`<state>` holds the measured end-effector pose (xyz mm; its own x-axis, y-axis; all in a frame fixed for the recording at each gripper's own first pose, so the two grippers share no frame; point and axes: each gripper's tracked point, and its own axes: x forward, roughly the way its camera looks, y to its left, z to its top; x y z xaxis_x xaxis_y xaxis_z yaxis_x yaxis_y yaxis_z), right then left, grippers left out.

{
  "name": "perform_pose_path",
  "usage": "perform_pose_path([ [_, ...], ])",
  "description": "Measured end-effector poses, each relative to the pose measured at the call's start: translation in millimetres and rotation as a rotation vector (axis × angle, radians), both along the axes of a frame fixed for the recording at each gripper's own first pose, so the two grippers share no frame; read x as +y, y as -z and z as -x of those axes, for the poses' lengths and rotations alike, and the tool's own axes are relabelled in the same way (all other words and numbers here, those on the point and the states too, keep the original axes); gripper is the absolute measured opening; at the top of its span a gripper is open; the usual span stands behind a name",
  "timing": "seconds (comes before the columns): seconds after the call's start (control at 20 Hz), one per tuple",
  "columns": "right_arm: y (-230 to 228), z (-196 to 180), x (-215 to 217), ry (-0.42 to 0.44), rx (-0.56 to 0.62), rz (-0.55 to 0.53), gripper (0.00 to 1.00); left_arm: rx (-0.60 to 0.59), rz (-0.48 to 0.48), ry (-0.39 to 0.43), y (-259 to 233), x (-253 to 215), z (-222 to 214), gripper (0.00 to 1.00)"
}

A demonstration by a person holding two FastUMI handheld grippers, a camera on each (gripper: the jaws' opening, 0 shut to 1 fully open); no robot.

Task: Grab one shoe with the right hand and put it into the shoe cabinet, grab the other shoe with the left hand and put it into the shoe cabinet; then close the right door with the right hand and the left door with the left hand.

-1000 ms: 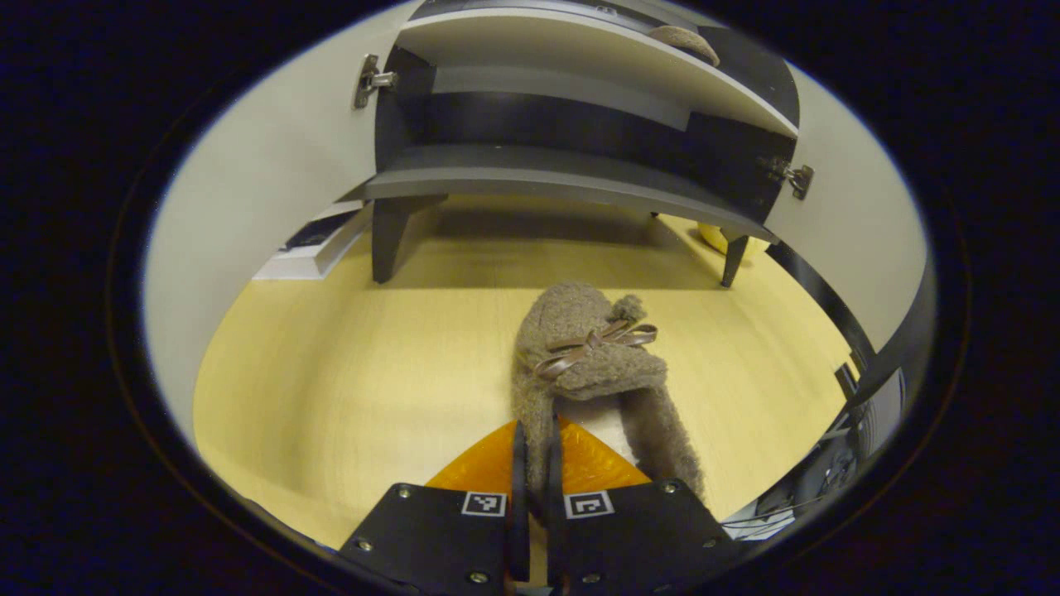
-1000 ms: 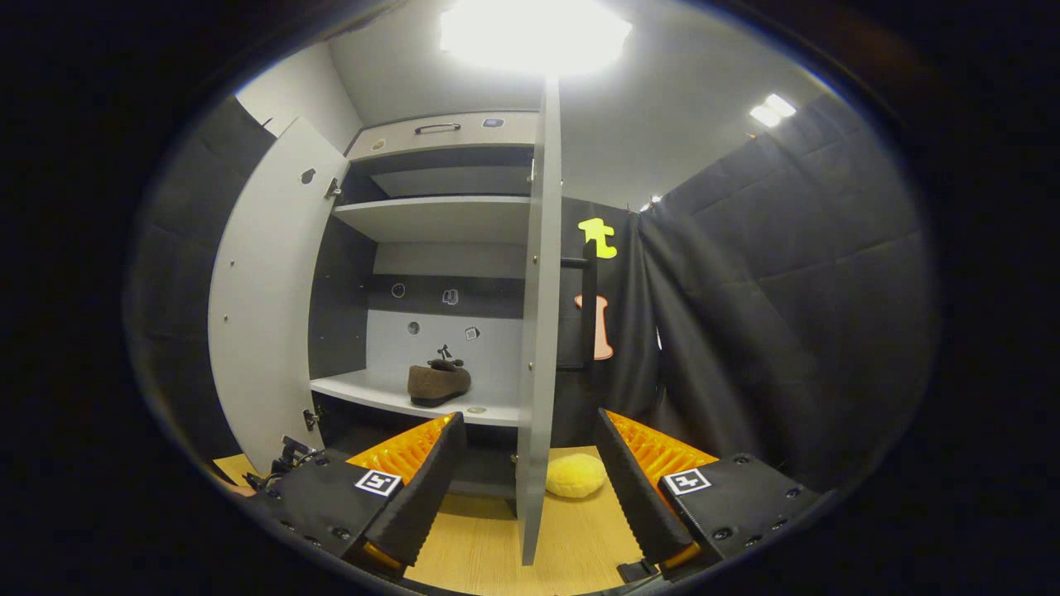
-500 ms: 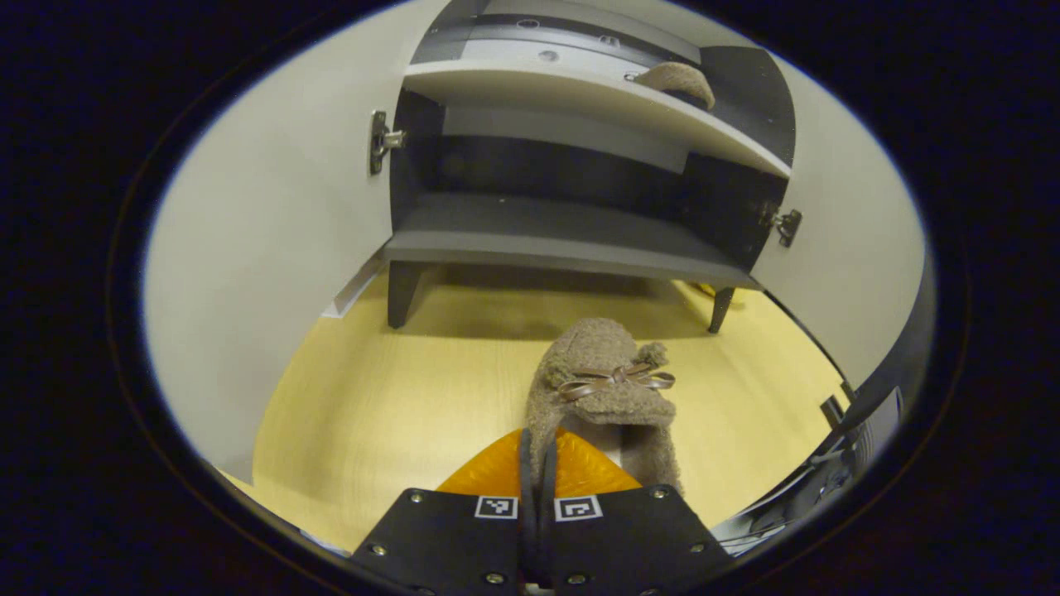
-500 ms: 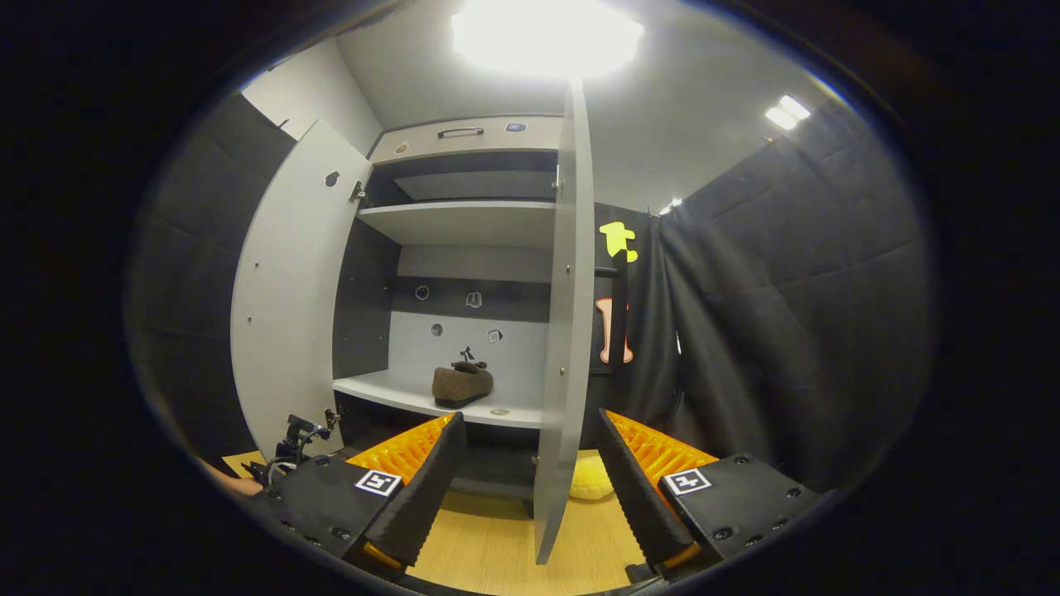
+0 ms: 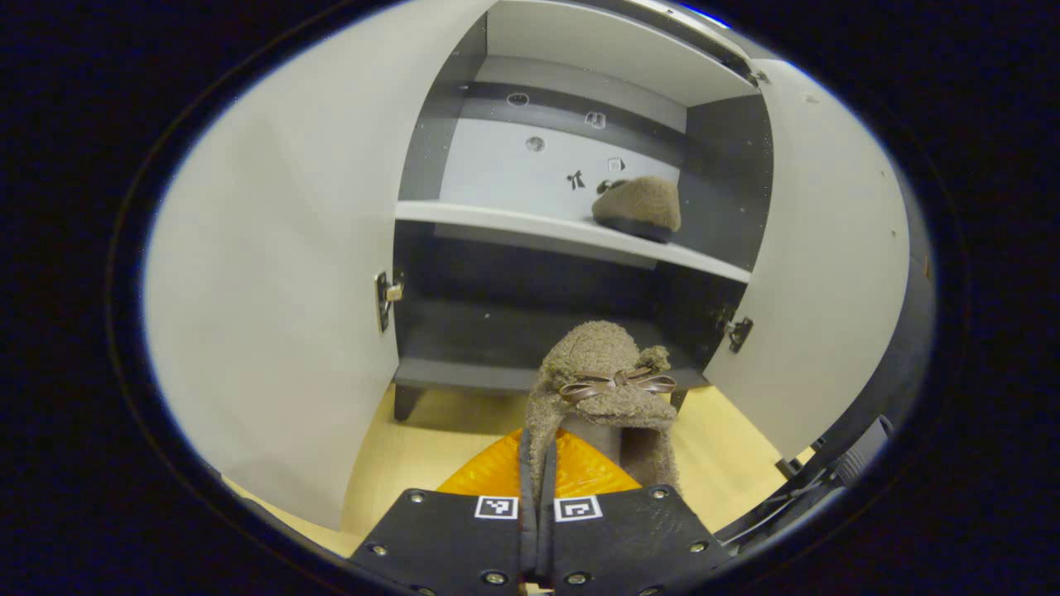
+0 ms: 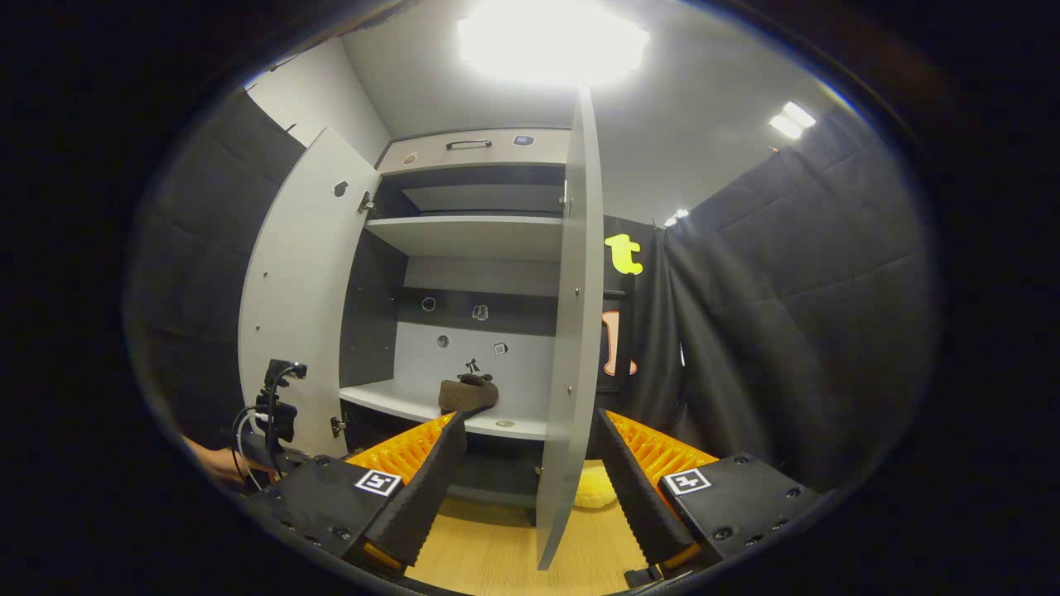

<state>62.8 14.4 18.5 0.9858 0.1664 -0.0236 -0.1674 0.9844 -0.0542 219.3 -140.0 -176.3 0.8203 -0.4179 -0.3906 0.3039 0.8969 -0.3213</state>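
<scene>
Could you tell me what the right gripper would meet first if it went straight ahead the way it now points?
Most likely the right door: its edge stands between the open fingers of the right gripper, in front of the cabinet. How far off it is remains unclear.

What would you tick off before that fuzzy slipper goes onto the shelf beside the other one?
1. Grip: left gripper shut on the held slipper's collar: ok.
2. Doors: left door and right door both stand open: ok.
3. Shelf room: bare white shelf to the left of the first slipper: ok.
4. Height: held slipper sits below the shelf level: not ok yet.
5. Right gripper open, holding nothing, near the right door's edge: ok.
6. Grip firmness: cannot tell.
</scene>
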Motion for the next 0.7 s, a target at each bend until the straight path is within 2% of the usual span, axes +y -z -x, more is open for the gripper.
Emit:
perform_pose_path([
  [0.25, -8.4, 1.8, -1.7, 0.0, -0.028, 0.014, 0.96, -0.107, 0.069, -0.022, -70.8, 9.1, -9.9, 0.01],
  [0.3, -10.2, 2.3, -2.4, 0.0, -0.032, 0.014, 0.99, -0.126, 0.085, -0.027, -80.2, 5.3, -15.1, 0.01],
  [0.45, -9.8, 1.5, -3.2, -0.001, -0.036, 0.014, 0.96, -0.172, 0.115, -0.062, -105.7, 4.3, -49.9, 0.03],
  [0.5, -9.2, 0.8, -3.5, 0.0, -0.035, 0.014, 0.99, -0.181, 0.124, -0.081, -111.1, 7.2, -61.0, 0.0],
  [0.65, -3.7, -3.5, -4.5, -0.001, -0.023, 0.012, 0.96, -0.208, 0.139, -0.123, -127.2, 13.4, -95.0, 0.01],
  [0.7, -1.2, -3.9, -5.4, 0.0, -0.018, 0.012, 0.99, -0.214, 0.137, -0.132, -131.3, 14.8, -108.3, 0.01],
])
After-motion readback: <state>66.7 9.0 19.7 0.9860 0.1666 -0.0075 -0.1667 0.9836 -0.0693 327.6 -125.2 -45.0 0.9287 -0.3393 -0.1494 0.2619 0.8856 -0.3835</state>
